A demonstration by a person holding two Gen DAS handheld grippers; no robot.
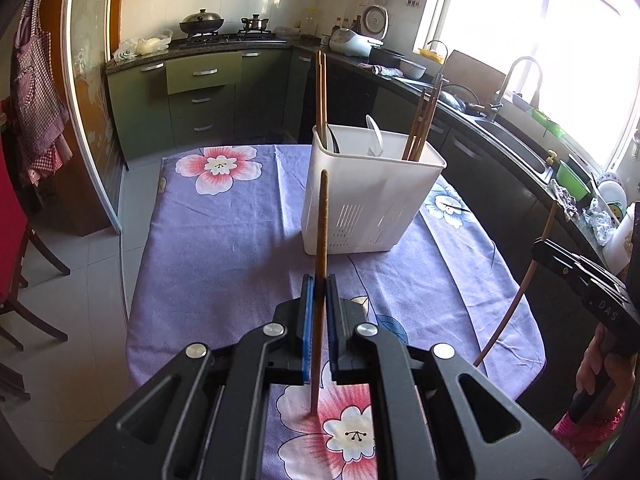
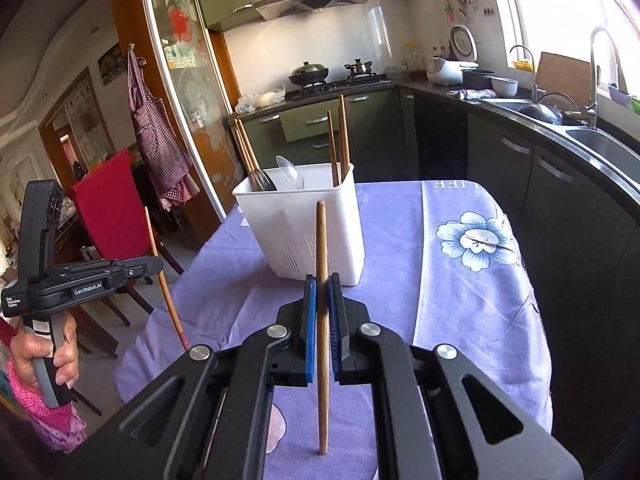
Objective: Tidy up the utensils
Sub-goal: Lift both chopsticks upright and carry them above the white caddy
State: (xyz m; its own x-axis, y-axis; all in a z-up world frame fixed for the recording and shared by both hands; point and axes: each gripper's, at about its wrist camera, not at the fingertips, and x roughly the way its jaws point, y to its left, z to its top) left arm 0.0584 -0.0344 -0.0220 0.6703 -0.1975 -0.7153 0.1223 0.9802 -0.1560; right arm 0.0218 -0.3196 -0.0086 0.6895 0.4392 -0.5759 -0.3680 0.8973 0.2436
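In the left wrist view, a single wooden chopstick is clamped upright between the blue pads of the left gripper, its lower tip hanging above a pink flower on the purple floral tablecloth. Beyond it, a white slotted utensil holder stands on the cloth. A pair of chopsticks is seen upright at the holder's far left corner, with dark metal utensil ends just beside it; a white spoon rises from the middle, and a leaning bundle of chopsticks sits in the right part. At the right edge, the right gripper is seen from the side, closed on a second chopstick.

In the right wrist view, that second chopstick is held upright between the right gripper's closed pads, in front of the holder. The same contents are seen from the other side: leaning chopsticks and metal utensils at the left, a spoon bowl in the middle, two upright chopsticks at the right. The left gripper appears at the left edge, grasping its chopstick, with a hand on its handle.
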